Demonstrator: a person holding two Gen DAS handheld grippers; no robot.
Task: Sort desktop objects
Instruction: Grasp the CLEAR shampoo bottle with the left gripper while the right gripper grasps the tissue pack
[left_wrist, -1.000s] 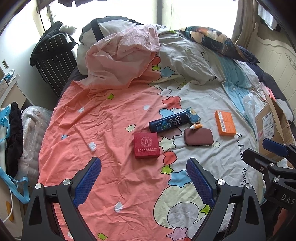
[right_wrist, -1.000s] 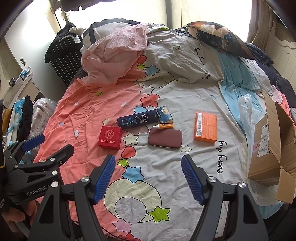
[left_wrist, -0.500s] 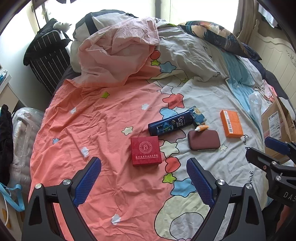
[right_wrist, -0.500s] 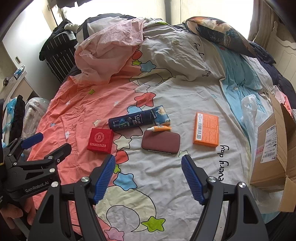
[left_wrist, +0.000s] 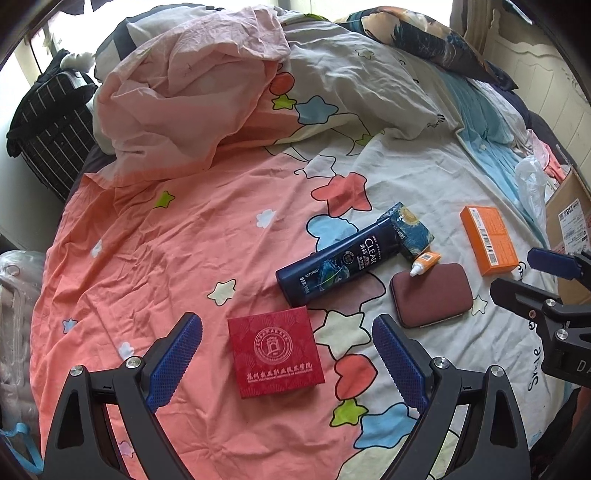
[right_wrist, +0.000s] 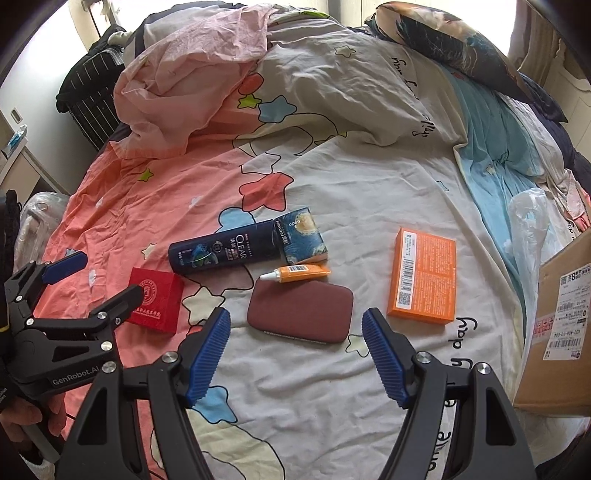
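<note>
Shampoo bottle (right_wrist: 225, 252) lies flat, long axis left-right, beside tissue pack (right_wrist: 301, 236).

My left hand-held gripper (left_wrist: 287, 354) fills the bottom of its own view: two matte black arms, each tipped with a blue pad of fine dotted texture, with silver screws at the joints. My right hand-held gripper (right_wrist: 295, 350) has the same black frame, but its blue pads (right_wrist: 208, 354) are ribbed. At the lower left of the right view, white lettering reads "GenRobot.AI" on the left unit's black body. At the right edge of the left view, the other unit shows the white letters "DA".
</note>
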